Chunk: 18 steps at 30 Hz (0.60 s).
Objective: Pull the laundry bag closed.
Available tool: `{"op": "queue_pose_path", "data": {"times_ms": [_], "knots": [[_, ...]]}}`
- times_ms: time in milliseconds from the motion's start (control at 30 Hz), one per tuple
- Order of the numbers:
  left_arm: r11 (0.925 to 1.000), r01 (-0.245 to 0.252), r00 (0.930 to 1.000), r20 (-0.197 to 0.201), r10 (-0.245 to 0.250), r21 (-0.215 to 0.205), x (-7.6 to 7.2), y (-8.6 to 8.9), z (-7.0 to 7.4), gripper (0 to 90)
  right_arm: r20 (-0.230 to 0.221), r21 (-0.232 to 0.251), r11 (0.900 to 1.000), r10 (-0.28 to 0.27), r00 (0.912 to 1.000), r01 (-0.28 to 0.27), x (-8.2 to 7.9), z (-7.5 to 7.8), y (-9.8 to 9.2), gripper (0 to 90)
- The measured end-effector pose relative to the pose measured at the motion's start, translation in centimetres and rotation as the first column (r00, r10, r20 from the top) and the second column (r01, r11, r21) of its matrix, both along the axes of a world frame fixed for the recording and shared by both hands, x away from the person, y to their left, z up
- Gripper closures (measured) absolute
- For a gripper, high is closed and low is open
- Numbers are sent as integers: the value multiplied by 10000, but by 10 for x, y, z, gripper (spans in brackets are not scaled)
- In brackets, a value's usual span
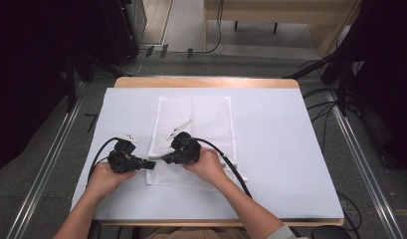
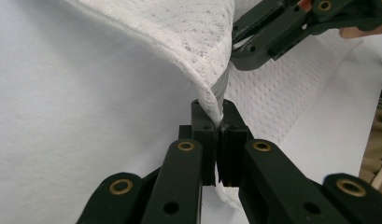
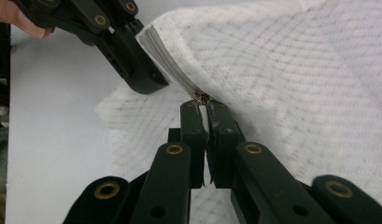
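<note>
Both hands low at table's 6 o'clock edge, jaws facing: left gripper (image 1: 150, 164) and right gripper (image 1: 166, 159) each clamp the cloth (image 1: 211, 119) edge.

left gripper (image 1: 147, 164): black, brass rivets | right gripper (image 1: 166, 159): black, thick black cable | forearms bare, grey sleeve

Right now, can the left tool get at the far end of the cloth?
Probably not yet. The left tool is shut on the cloth's near left corner, as is the right tool. Nothing lies in the way, but it would have to let go first.
</note>
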<state>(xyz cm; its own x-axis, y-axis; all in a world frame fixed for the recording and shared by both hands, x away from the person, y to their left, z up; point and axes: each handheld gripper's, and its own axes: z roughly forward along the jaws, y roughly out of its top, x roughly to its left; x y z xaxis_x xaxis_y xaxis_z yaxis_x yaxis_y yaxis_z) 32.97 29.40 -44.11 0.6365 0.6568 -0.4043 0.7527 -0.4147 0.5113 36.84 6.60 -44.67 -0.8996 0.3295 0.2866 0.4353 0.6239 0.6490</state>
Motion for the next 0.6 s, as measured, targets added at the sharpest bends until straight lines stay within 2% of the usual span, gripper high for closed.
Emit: {"op": "queue_pose_path", "data": {"times_ms": [300, 600], "knots": [[10000, 74, 9999, 102, -74, 16, -2, 0, 0, 883, -227, -26, 9997, -241, 9995, 241, 2, -5, -13, 880], [9999, 110, 9999, 126, -110, -15, -5, 0, 1, 882, -67, -36, 9997, -261, 9996, 261, 1, -4, -18, 880]]}}
